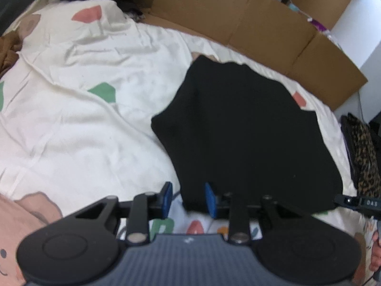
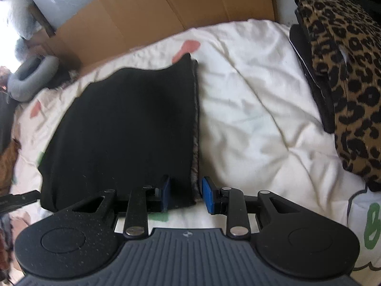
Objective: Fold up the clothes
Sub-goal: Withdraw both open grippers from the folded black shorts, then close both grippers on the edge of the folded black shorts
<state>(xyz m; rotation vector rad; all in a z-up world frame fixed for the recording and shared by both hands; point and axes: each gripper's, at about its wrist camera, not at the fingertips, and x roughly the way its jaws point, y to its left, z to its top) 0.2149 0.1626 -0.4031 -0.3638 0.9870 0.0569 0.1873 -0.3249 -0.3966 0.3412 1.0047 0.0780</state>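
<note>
A black garment (image 1: 247, 128) lies flat and folded on the cream patterned bedding (image 1: 83, 119). My left gripper (image 1: 189, 199) is at its near left corner. Its blue pads stand apart, with the corner edge lying between them by the right-hand pad and bare bedding showing beside the other. My right gripper (image 2: 187, 195) is at the near right corner of the black garment (image 2: 128, 124). Its pads are also apart, with the fuzzy side edge between them and a gap to the right-hand pad. Neither pair of pads presses on the cloth.
Brown cardboard (image 1: 250, 23) lines the far side of the bed. A leopard-print garment (image 2: 345, 71) lies folded on a dark stack at the right. A grey neck pillow (image 2: 31, 78) sits far left. A pink printed cloth (image 1: 21, 226) lies near left, a brown cloth (image 1: 8, 52) far left.
</note>
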